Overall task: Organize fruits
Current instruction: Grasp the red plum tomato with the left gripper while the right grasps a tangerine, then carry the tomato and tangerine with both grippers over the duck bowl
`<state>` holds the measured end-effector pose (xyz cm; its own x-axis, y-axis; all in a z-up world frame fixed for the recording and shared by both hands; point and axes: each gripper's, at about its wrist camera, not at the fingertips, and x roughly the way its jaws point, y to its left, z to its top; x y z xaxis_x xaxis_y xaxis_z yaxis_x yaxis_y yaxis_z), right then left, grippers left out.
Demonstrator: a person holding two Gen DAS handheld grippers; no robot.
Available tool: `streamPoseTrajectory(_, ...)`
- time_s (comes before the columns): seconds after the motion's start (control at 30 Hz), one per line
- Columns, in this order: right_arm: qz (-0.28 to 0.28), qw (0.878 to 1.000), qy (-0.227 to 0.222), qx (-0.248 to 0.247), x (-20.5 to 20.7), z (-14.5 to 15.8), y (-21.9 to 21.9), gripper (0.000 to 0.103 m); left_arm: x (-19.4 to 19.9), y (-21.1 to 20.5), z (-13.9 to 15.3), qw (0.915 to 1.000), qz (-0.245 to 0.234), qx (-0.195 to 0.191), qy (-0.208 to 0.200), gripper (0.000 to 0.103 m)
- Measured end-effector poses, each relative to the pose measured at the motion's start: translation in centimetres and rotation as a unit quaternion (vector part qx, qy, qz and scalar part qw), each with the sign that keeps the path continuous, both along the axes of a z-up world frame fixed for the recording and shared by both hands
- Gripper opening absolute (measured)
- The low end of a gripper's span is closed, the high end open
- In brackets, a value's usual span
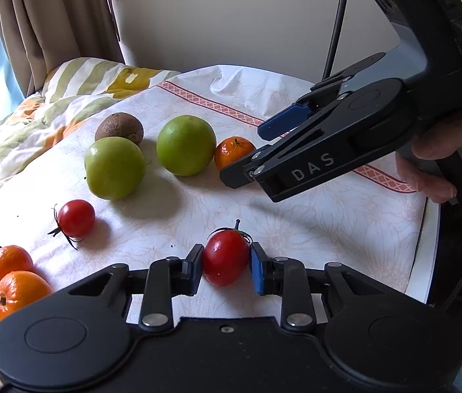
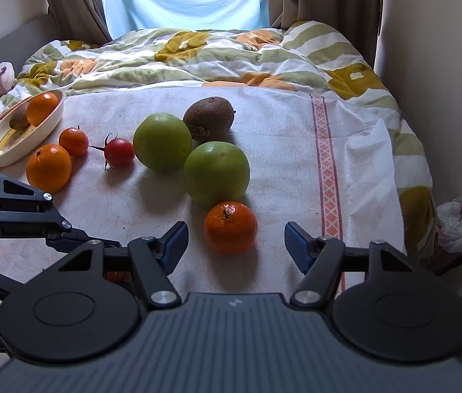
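Note:
My left gripper (image 1: 226,263) is shut on a red tomato (image 1: 226,257) that rests on the white cloth (image 1: 313,229); both pads press its sides. My right gripper (image 2: 237,240) stands open around a small mandarin (image 2: 231,226), with a gap on each side. In the left wrist view the right gripper (image 1: 245,154) comes in from the right, a hand (image 1: 434,170) on its handle. Two green apples (image 2: 162,142) (image 2: 216,172), a kiwi (image 2: 209,119), another tomato (image 2: 119,152), a mandarin (image 2: 73,140) and an orange (image 2: 49,167) lie on the cloth.
A white bowl (image 2: 46,129) at the far left holds an orange (image 2: 42,108) and a kiwi (image 2: 19,118). A flowered quilt (image 2: 198,62) lies behind the cloth. A wall (image 2: 444,82) and a plastic bag (image 2: 457,226) are at the right.

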<state>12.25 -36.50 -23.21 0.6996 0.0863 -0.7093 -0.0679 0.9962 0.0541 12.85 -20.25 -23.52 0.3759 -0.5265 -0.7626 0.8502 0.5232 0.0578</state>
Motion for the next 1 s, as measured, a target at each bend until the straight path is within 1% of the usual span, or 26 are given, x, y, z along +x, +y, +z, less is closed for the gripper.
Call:
streamPoseTrajectory(0.23, 0.013, 1.000, -0.002, -0.006, 0.4, -0.4, 0.4, 0.074, -0.3, -0.1, 0.0, 0.9999, 0.014, 0.000, -0.003, 0.033)
streamPoseTrajectory(0.4, 0.015, 1.000, 0.001, -0.009, 0.8, -0.6, 0.5, 0.067, -0.5, 0.2, 0.2, 0.9997, 0.023, 0.000, -0.005, 0.033)
streamPoseTrajectory(0.53, 0.012, 1.000, 0.006, -0.009, 0.9, -0.9, 0.6, 0.067, -0.5, 0.5, 0.3, 0.9994, 0.033, -0.003, -0.004, 0.033)
streamPoseTrajectory(0.63, 0.009, 1.000, 0.005, -0.012, 0.9, -0.9, 0.7, 0.061, -0.4, 0.8, 0.5, 0.9991, 0.041, -0.004, -0.004, 0.033)
streamPoseTrajectory(0.67, 0.010, 1.000, 0.005, -0.014, 1.0, -0.9, 0.8, 0.053, -0.4, 0.9, 0.6, 0.9990, 0.043, -0.004, -0.004, 0.033)
streamPoseTrajectory(0.83, 0.021, 0.999, 0.003, -0.034, 0.9, -0.8, 1.3, 0.053, -0.4, 1.4, 0.9, 0.9982, 0.058, -0.006, -0.011, 0.033)
streamPoseTrajectory(1.0, 0.019, 0.999, -0.003, -0.028, 0.3, 0.0, 1.8, 0.053, -0.2, 1.9, 1.3, 0.9972, 0.073, -0.012, -0.013, 0.033)
